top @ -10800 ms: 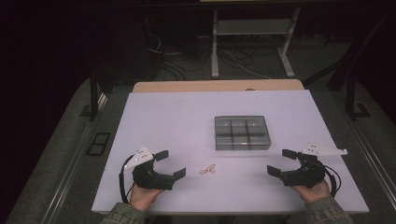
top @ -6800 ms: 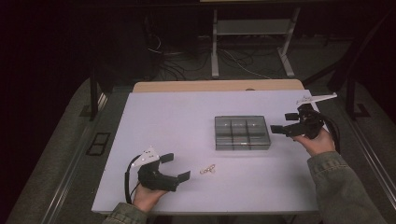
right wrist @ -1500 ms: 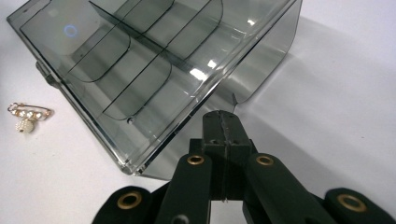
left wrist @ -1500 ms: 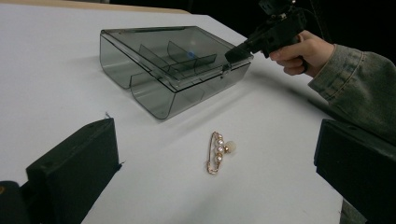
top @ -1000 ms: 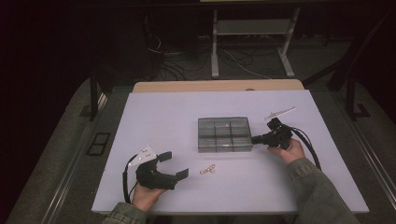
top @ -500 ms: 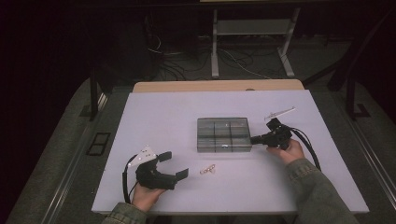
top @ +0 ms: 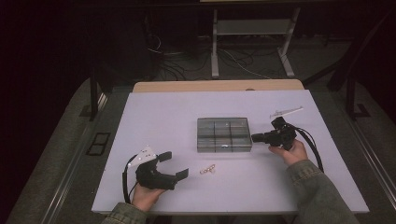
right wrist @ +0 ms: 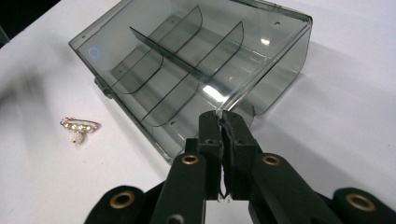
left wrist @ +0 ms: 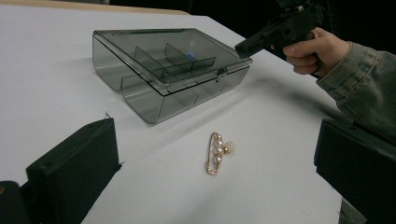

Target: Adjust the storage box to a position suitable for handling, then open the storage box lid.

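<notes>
A smoky clear compartment box [top: 224,135] [left wrist: 163,70] [right wrist: 196,60] lies with its lid down in the middle of the white table [top: 154,112]. A small gold pin with pearls [top: 207,170] [left wrist: 217,151] [right wrist: 79,127] rests in front of it. My right gripper [top: 255,137] [right wrist: 219,116] [left wrist: 243,46] sits at the box's right side, tips at its wall. Its jaws stand together and have just been opening a sliver, with nothing between them. My left gripper [top: 173,164] [left wrist: 217,179] rests open at the front left, jaws wide, the pin on the table ahead of them.
A thin white tool [top: 286,112] lies on the table behind my right hand. Beyond the table's far edge are a wooden strip [top: 215,86], cables and a metal stand [top: 252,37] on the dark floor.
My right hand went from the front right to the box's right side, and the box has slid left. Over the last second nothing visibly moves; the left gripper keeps still.
</notes>
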Demonstrator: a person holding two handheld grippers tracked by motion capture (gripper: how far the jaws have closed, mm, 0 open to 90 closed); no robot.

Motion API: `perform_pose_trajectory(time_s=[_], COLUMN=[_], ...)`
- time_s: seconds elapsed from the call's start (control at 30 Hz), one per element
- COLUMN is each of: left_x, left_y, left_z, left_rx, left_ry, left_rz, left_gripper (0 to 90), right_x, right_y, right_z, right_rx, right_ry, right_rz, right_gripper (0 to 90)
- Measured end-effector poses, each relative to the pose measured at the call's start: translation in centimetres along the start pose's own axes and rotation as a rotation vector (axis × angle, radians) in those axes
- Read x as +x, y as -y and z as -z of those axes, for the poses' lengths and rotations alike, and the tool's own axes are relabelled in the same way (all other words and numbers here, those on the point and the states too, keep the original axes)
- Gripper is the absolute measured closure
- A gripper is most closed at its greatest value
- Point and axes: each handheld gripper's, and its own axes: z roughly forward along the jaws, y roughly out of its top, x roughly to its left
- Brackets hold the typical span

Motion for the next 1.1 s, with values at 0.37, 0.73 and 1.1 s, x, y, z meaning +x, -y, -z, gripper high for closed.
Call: perform_pose_trajectory(time_s=[0.37, 0.73, 1.1], left_x=[0.0, 0.0, 0.1], left_y=[0.0, 0.0, 0.0], left_z=[0.0, 0.0, 0.0], left_rx=[0.0, -0.003, 0.0], left_ry=[0.002, 0.008, 0.011], left_rz=[-0.002, -0.002, 0.0], left_gripper=[0.0, 0.0, 0.0], right_x=[1.7, 3.5, 3.7], right_y=[0.2, 0.9, 1.2], right_z=[1.2, 1.6, 0.8], right_rx=[-0.047, -0.047, -0.018], right_ry=[0.033, 0.075, 0.044], right_rz=[0.027, 0.064, 0.08], right_gripper=[66.3, 33.6, 19.1])
